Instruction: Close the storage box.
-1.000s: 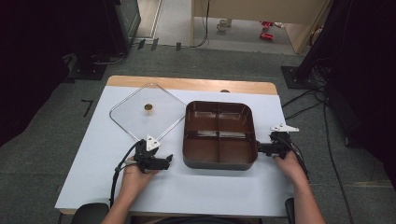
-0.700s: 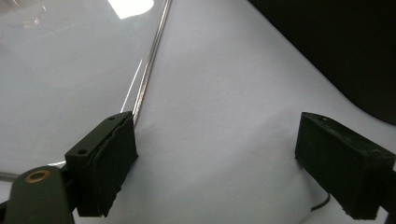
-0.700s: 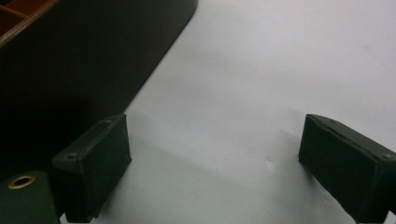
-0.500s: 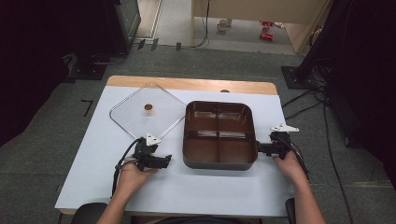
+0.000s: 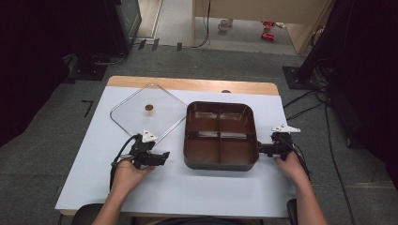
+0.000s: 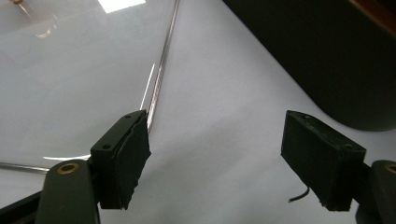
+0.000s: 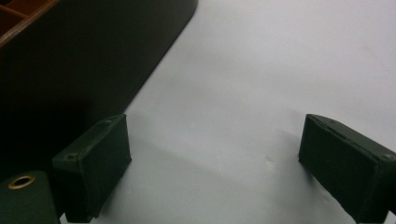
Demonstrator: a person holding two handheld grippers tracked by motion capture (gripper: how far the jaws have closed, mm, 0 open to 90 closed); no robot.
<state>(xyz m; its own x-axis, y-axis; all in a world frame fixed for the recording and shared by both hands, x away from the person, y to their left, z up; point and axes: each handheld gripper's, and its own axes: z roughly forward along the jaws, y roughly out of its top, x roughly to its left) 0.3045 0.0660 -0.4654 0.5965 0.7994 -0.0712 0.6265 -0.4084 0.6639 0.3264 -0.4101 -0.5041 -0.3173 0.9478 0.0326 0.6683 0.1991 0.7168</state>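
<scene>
A dark brown tray [image 5: 220,161] with four compartments sits mid-table. A clear square lid [image 5: 136,119] with a small brass knob [image 5: 149,108] lies flat to its left. My left gripper [image 5: 163,157] rests on the white table cover just in front of the lid's near corner and points toward the tray; it is open and holds nothing. In the left gripper view my left gripper [image 6: 222,161] has the lid's edge [image 6: 161,70] beyond its left jaw and the tray wall [image 6: 317,56] at upper right. My right gripper [image 5: 261,150] [image 7: 217,163] is open beside the tray's right wall [image 7: 70,60].
The white cover [image 5: 187,192] spans most of the wooden table [image 5: 187,84], with bare room in front of the tray. Cables [image 5: 309,110] and dark equipment stands stand on the floor around the table.
My left gripper has edged slightly forward toward the lid's corner. The right gripper, tray and lid have stayed put.
</scene>
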